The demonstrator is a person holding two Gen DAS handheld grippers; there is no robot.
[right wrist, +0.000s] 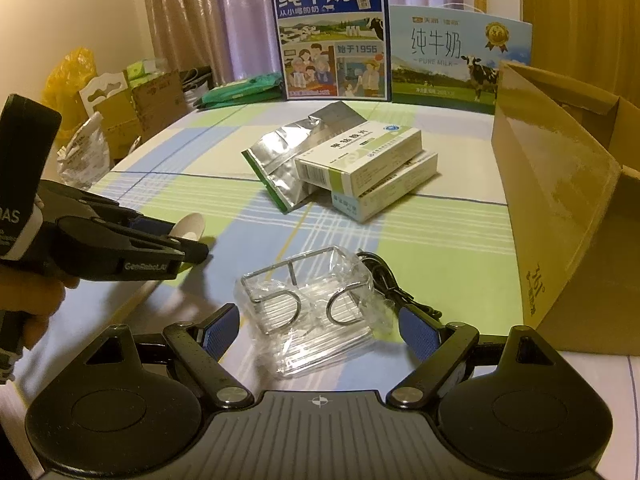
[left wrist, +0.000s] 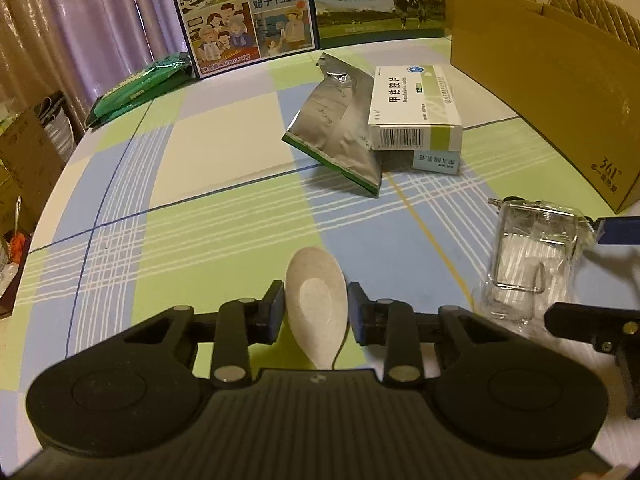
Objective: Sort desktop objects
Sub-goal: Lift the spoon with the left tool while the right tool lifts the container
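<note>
Large open brown cardboard box (right wrist: pixel 560 208) stands at the table's right edge; its contents are hidden. Left gripper (left wrist: pixel 316 304) is clenched on a pale speckled ceramic spoon (left wrist: pixel 318 300). Right gripper (right wrist: pixel 316 328) is spread wide around a clear plastic-wrapped wire rack (right wrist: pixel 312 304), which rests on the green-and-blue checked tablecloth (right wrist: pixel 200 168). Milk cartons (right wrist: pixel 332 36) and curtains stand behind.

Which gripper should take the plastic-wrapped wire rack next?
Right. The right gripper is open with its jaws on either side of the rack. The left gripper is shut on the spoon, so it is busy.
</note>
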